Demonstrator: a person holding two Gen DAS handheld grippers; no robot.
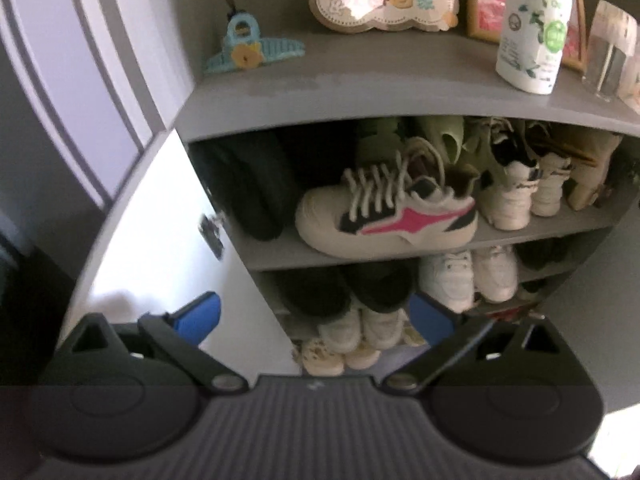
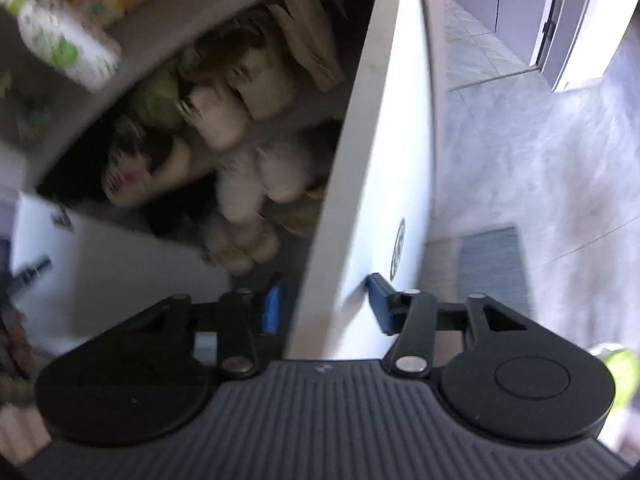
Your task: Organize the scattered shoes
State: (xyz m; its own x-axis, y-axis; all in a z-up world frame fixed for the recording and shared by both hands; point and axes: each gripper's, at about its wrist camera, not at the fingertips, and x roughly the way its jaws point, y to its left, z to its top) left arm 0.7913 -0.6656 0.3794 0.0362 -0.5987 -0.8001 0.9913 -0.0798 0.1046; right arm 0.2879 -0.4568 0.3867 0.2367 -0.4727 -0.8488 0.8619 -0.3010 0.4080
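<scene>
Shoes are filling the open cabinet (image 1: 400,96); a white trainer with a pink flash (image 1: 388,216) is lying sideways across the front of the upper shoe shelf, its toe pointing left and its laces loose. I am judging it light, with a stiff moulded sole and a soft, yielding upper. The firm heel collar or the sole edge looks the surest place to take hold; the laces would slip.

Counting on that shelf: one pink-flash trainer, one dark item at the left too dim to name, two pale trainers standing heel-out at the right, plus greenish and tan shoes behind that are too crowded to count. The shelf below is showing two white trainers and two dark shoes; beneath are two more white ones.

The left gripper (image 1: 316,316) is standing wide and holding nothing. The right gripper (image 2: 326,308) is straddling the edge of the white cabinet door (image 2: 372,184), half-closed with the panel between its pads; whether they are pressing on it I cannot tell.
</scene>
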